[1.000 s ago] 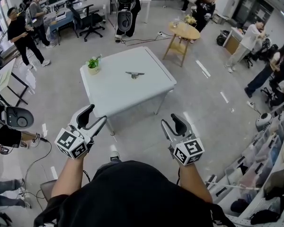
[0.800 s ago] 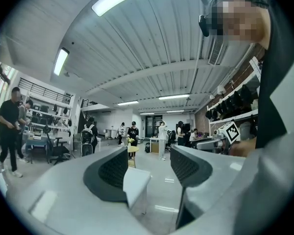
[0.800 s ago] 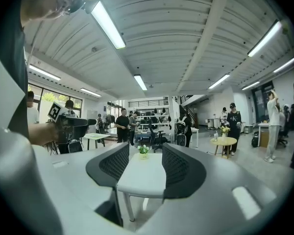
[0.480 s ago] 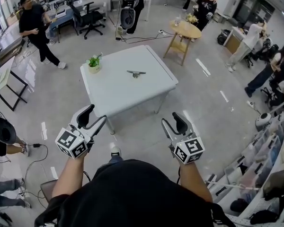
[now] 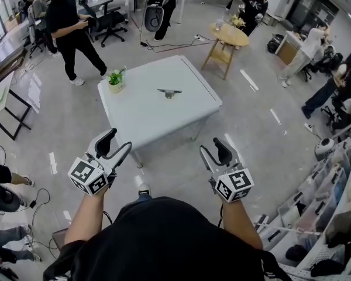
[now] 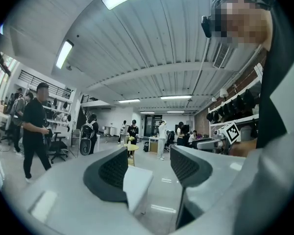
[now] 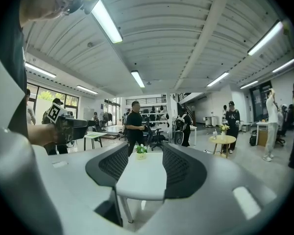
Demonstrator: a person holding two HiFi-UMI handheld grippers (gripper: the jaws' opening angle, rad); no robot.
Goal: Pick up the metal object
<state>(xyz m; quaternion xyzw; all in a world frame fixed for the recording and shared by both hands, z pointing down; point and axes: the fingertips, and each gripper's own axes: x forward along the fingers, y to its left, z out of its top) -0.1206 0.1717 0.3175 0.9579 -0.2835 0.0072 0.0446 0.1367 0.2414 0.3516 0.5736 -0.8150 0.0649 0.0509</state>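
Observation:
The metal object (image 5: pixel 169 92), a small dark winged piece, lies on the white square table (image 5: pixel 140 119) ahead of me in the head view. Both grippers are held in the air well short of the table, over the floor. My left gripper (image 5: pixel 118 140) is open with nothing between its fingers; its own view shows the left gripper (image 6: pixel 147 163) empty with the room beyond. My right gripper (image 5: pixel 213 147) is open and empty too. In its own view the right gripper (image 7: pixel 143 163) frames the white table (image 7: pixel 141 180). The metal object does not show in either gripper view.
A small potted plant (image 5: pixel 115 79) stands at the table's far left corner; the plant (image 7: pixel 140 151) also shows between the right jaws. A person in black (image 5: pixel 70 25) walks beyond the table. A round wooden table (image 5: pixel 228 37) stands behind it. Shelving (image 5: pixel 333 198) lines the right side.
The person in black has walked from the far left towards the table. Both grippers have stayed almost in place, open and empty.

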